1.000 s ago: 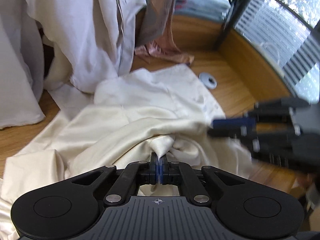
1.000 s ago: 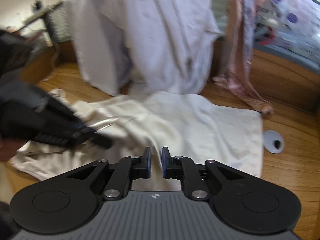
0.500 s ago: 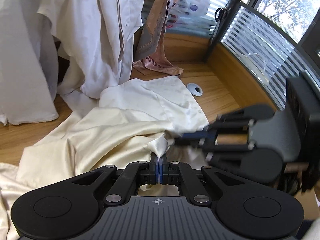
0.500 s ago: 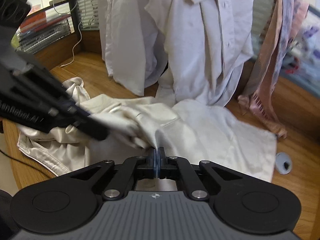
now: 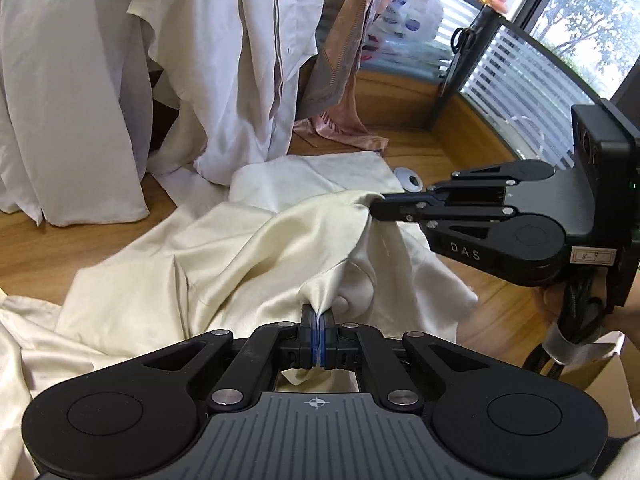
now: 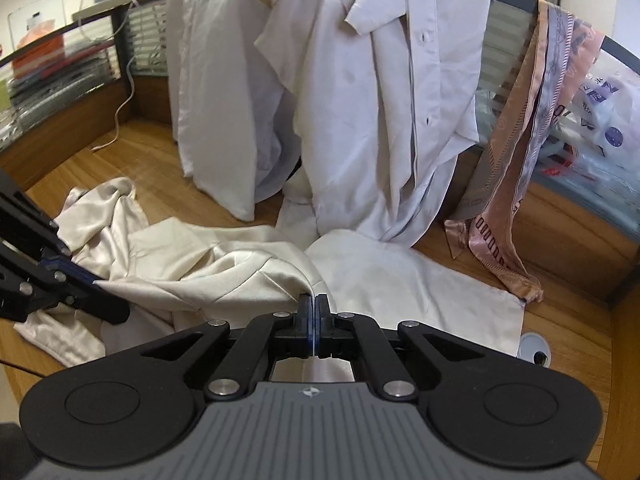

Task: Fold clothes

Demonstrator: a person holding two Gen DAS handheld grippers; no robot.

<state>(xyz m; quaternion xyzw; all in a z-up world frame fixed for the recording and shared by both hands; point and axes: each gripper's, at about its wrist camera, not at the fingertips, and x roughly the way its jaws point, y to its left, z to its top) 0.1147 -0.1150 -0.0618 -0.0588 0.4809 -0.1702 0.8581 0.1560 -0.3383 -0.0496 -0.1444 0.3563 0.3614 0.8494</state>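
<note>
On a wooden counter, a cream satin garment lies crumpled, lifted at two points: the left claw and right claw each pinch a fold, jaws closed tight. Light, limp and likely slippery, it wants gripping at seams or corners; its outline is lost in the rumples

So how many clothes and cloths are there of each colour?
Shiny cream satin garment: 1
White hanging shirts: 2
White cloth lying flat: 1
Pink patterned scarf: 1
Total: 5
</note>
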